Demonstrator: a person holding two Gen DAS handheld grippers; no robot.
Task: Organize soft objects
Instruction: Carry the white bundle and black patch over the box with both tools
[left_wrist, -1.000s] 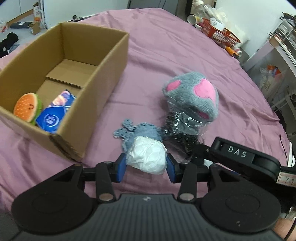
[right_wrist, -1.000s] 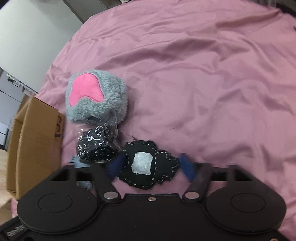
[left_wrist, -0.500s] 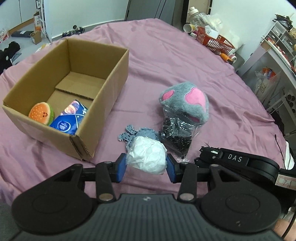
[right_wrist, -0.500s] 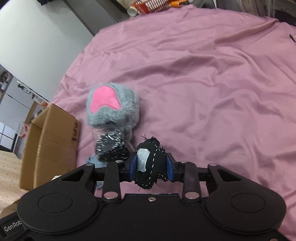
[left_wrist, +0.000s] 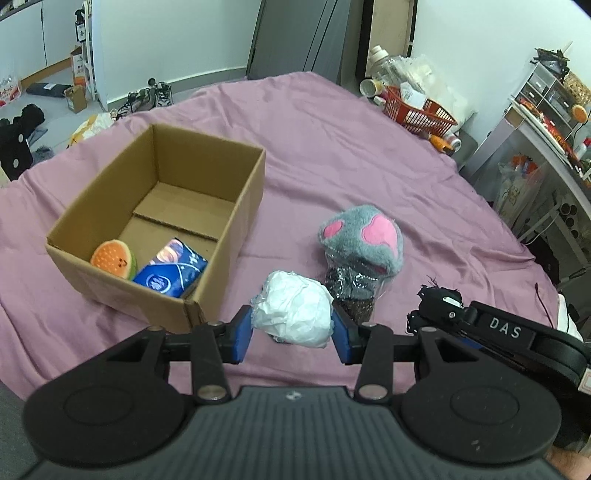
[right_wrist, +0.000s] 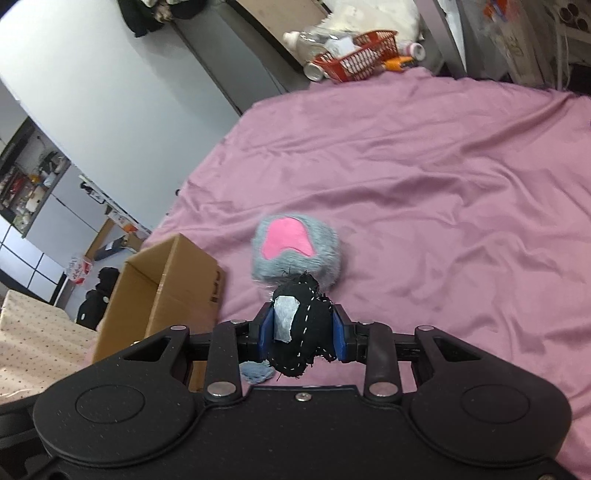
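Note:
My left gripper (left_wrist: 292, 329) is shut on a white crumpled soft ball (left_wrist: 293, 308) and holds it above the purple bedsheet (left_wrist: 332, 147). My right gripper (right_wrist: 300, 334) is shut on a black stitched fabric piece (right_wrist: 301, 332) with a white patch; it also shows in the left wrist view (left_wrist: 437, 299). An open cardboard box (left_wrist: 243, 206) stands to the left, holding a burger plush (left_wrist: 112, 258) and a blue packet (left_wrist: 171, 273). A grey plush paw with pink pads (left_wrist: 364, 236), in clear wrap, lies on the sheet ahead. A small blue-grey knitted piece (right_wrist: 255, 371) lies under the right gripper.
A red basket (left_wrist: 417, 110) with bottles and clutter sits at the bed's far edge. Shelves and a cabinet (left_wrist: 546, 122) stand to the right. Shoes and bags lie on the floor beyond the bed's left side.
The right gripper closed on the black fabric piece and lifted it. Both grippers rose away from the sheet with their objects; the knitted piece stayed on the bed.

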